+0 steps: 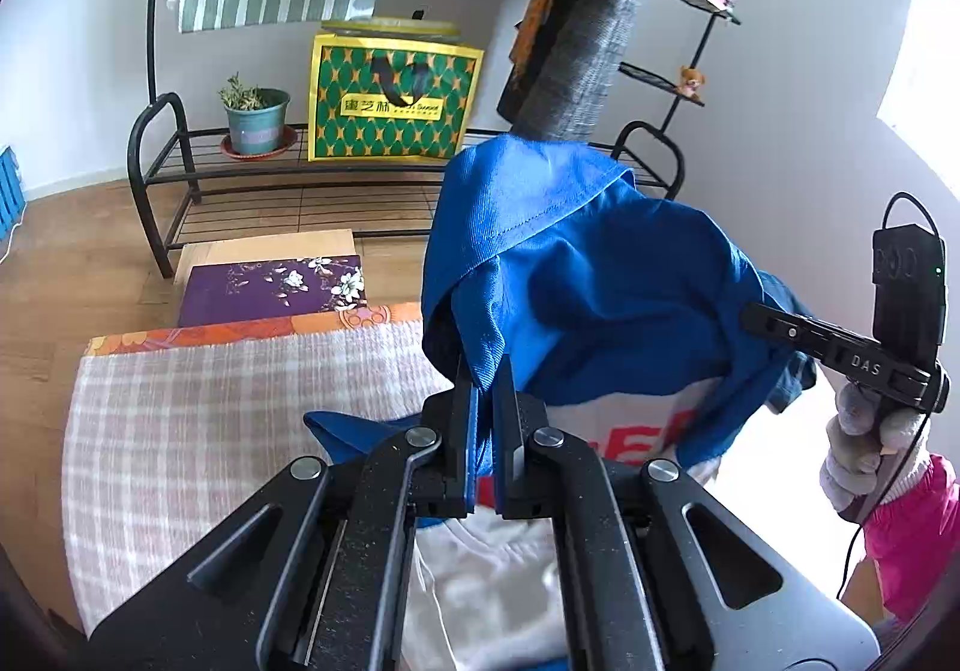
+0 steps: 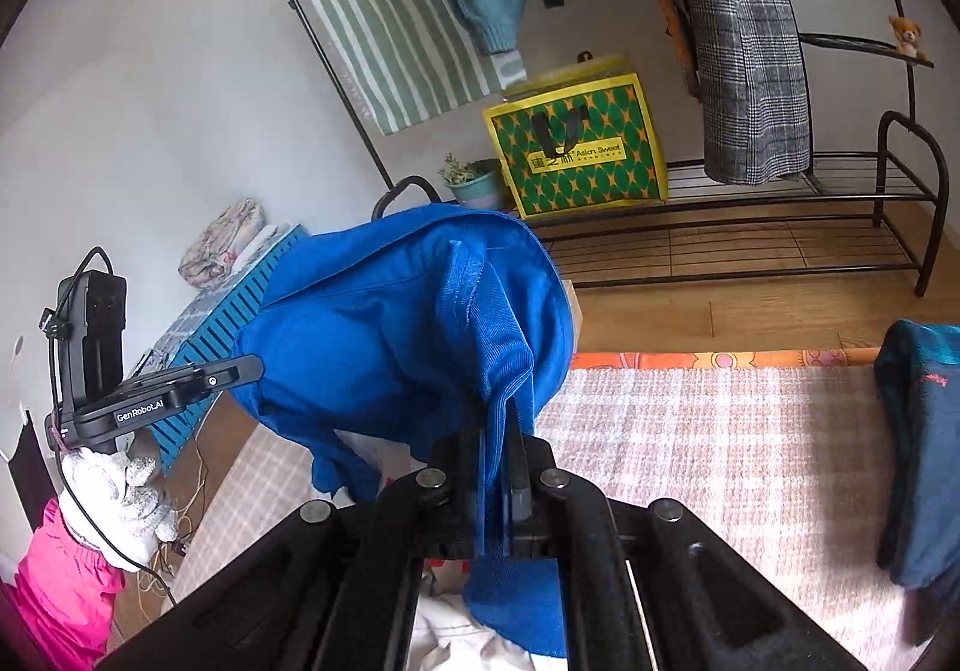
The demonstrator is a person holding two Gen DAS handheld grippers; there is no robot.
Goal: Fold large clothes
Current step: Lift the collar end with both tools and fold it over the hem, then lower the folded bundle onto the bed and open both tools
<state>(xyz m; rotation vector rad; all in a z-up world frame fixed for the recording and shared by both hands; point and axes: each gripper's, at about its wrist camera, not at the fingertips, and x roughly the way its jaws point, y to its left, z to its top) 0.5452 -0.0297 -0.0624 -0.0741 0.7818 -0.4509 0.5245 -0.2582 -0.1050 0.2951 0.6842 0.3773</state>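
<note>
A large blue garment [image 1: 600,275] with a white panel and red lettering hangs lifted between both grippers above a bed with a checked pink-and-white cover [image 1: 240,419]. My left gripper [image 1: 486,377] is shut on a fold of its blue cloth. My right gripper [image 2: 498,431] is shut on another blue fold of the garment [image 2: 408,323]. The right gripper also shows at the right of the left wrist view [image 1: 840,353], and the left gripper at the left of the right wrist view [image 2: 180,389]. The garment's lower part droops onto the cover.
A dark teal garment [image 2: 918,443] lies on the bed at the right. A black metal clothes rack [image 1: 174,173] with hanging clothes, a green-and-yellow bag [image 1: 390,101] and a potted plant [image 1: 255,119] stands beyond. A purple floral box [image 1: 270,287] and a blue crate [image 2: 210,335] sit nearby.
</note>
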